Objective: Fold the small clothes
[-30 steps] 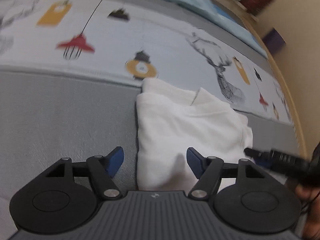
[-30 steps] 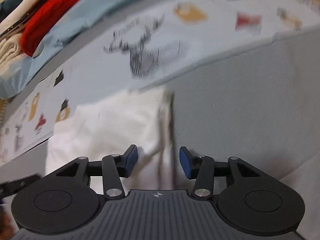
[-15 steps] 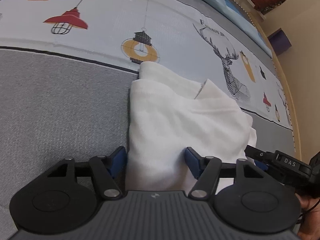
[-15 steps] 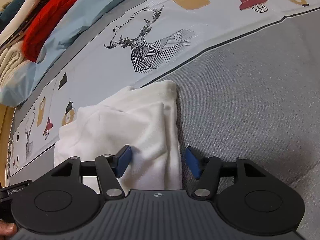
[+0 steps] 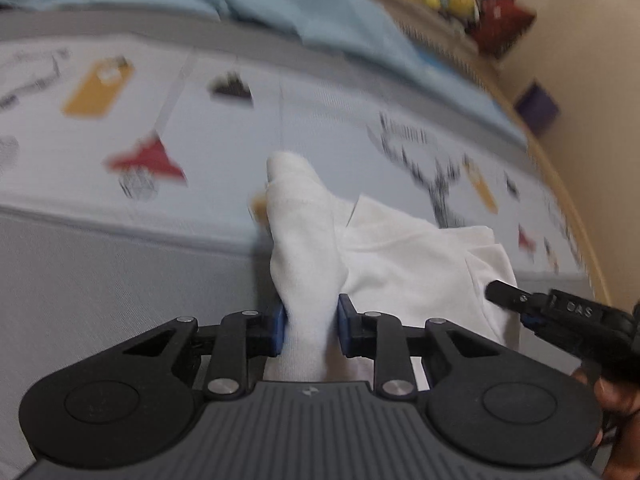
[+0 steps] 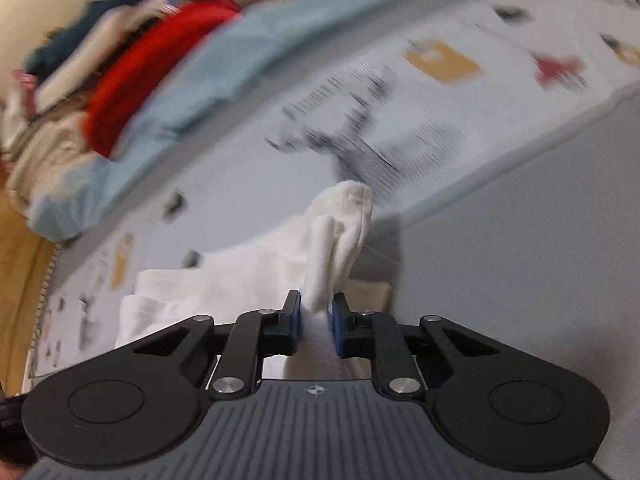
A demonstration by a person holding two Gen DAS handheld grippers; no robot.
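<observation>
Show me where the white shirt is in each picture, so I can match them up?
Left wrist view: the white shirt fills the lower middle, one edge pinched in the closing left gripper.
Right wrist view: the shirt sits lower centre-left, pinched in the closing right gripper.
Shared landmark: the deer print.

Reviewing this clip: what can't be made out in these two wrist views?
- Left wrist view: the near edge of the white cotton garment is hidden behind the left gripper, whose fingers are closing on a bunched fold.
- Right wrist view: the printed lettering on the pale patterned bedsheet is motion-blurred; the right gripper covers the garment's corner.
</observation>
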